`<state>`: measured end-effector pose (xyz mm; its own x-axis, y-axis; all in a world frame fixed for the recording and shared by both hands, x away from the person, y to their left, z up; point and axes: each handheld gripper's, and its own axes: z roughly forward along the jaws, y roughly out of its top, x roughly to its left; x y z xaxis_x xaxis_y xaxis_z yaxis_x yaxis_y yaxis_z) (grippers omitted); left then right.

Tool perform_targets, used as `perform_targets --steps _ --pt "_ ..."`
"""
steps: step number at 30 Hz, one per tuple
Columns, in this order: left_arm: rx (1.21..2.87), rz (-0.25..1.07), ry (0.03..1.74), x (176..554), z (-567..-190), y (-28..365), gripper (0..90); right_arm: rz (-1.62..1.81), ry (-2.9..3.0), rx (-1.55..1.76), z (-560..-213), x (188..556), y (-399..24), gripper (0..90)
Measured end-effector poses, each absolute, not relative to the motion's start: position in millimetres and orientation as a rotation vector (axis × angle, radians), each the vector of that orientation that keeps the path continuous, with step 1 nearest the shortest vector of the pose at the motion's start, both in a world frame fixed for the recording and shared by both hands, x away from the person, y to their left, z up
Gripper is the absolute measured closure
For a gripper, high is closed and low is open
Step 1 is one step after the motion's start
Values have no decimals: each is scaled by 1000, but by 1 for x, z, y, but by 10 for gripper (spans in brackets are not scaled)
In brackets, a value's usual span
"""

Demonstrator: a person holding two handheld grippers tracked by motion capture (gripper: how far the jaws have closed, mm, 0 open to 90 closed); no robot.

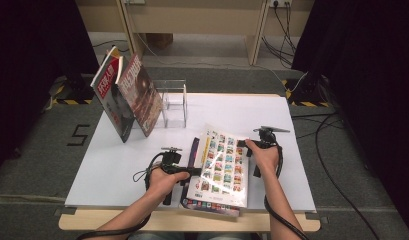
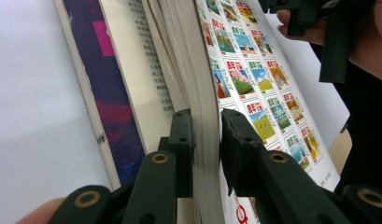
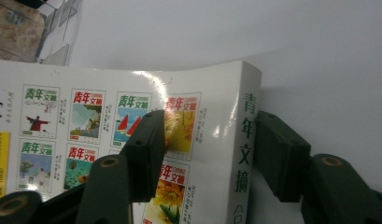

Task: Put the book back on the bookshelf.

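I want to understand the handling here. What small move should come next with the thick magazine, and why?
Probably lift the thick magazine a little off the book beneath. The left gripper clamps its page edge and the right gripper straddles its spine, so both ends look secured, and the clear stand has room.

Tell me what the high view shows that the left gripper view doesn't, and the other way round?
High view: two magazines leaning upright beside a clear acrylic stand at the white table's back.

Left gripper view: the left gripper clamping the page edges of the thick glossy book with small cover pictures, and a purple-covered book under it.

Both: that glossy book and the right gripper opposite.
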<state>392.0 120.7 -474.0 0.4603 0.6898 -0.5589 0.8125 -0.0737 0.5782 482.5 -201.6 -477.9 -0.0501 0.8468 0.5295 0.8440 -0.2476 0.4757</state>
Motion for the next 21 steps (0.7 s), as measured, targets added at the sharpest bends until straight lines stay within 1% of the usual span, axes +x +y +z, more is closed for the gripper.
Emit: perform_targets --steps 3,8,13,18,21 --pt "1833 -164 1280 393 -472 120 730 1224 1906 2170 -474 482 -205 569" --pt "1850 -169 1290 395 -473 122 721 1272 1895 2176 -466 481 -208 641" --pt "1841 -185 1292 396 -475 124 722 1300 1885 2195 -463 480 -207 644" --pt "1836 -194 1290 396 -476 126 722 1297 1920 2224 -467 481 -207 608" --pt "1832 -197 1296 396 -477 127 722 1317 1934 2247 -469 481 -207 604"
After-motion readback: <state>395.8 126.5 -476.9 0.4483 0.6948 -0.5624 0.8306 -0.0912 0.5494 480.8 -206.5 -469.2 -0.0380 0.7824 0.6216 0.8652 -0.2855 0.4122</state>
